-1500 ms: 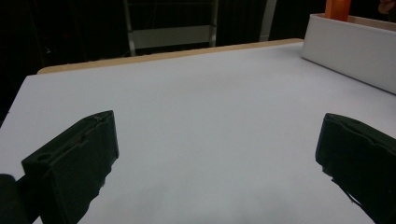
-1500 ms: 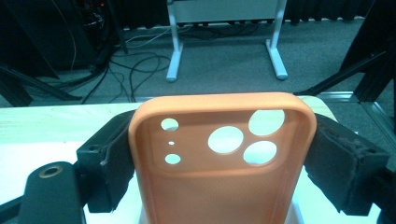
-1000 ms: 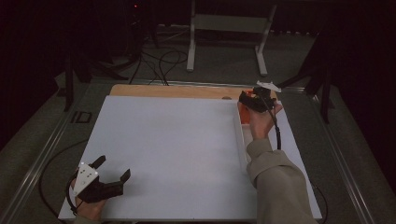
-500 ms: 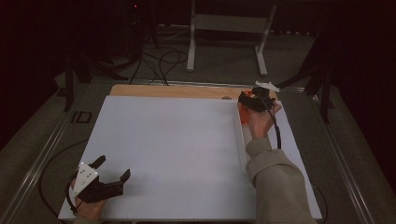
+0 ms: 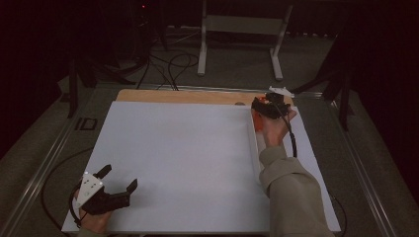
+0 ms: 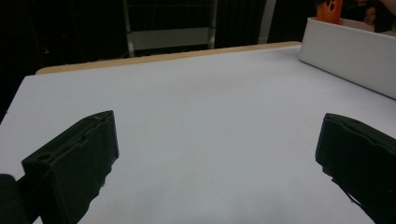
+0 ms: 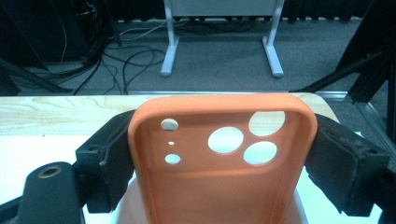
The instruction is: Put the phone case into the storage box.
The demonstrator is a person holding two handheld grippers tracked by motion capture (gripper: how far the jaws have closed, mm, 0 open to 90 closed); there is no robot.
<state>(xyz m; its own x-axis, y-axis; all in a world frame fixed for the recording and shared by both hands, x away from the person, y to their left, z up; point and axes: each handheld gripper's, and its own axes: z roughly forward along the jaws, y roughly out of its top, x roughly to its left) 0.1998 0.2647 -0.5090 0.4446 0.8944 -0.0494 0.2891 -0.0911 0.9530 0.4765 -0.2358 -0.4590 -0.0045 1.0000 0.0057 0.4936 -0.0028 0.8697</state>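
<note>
**Orange phone case held at the far right of the board**

The right gripper sits at the far right of the white board, just short of the wooden strip along the board's far edge. Its jaws are clamped on an orange phone case, one jaw pressing each long side. In the right gripper view the case stands upright between the black pads, its inner face toward the camera, with three large round lens holes and three smaller holes cut through near its top edge. Below the case a pale, rounded surface shows, too close to make out.

In the high view the case appears as a small orange patch beside the right hand, at the far end of a long white box that runs near-to-far along the right part of the board. The left gripper view shows the same box as a low white wall, with the orange case rising above its far end.

The left gripper rests at the near left corner of the board, well apart from the case. Its jaws are spread wide and hold nothing; bare white board lies between them.

Beyond the table stand a grey metal stand and loose cables on the dark floor.
</note>
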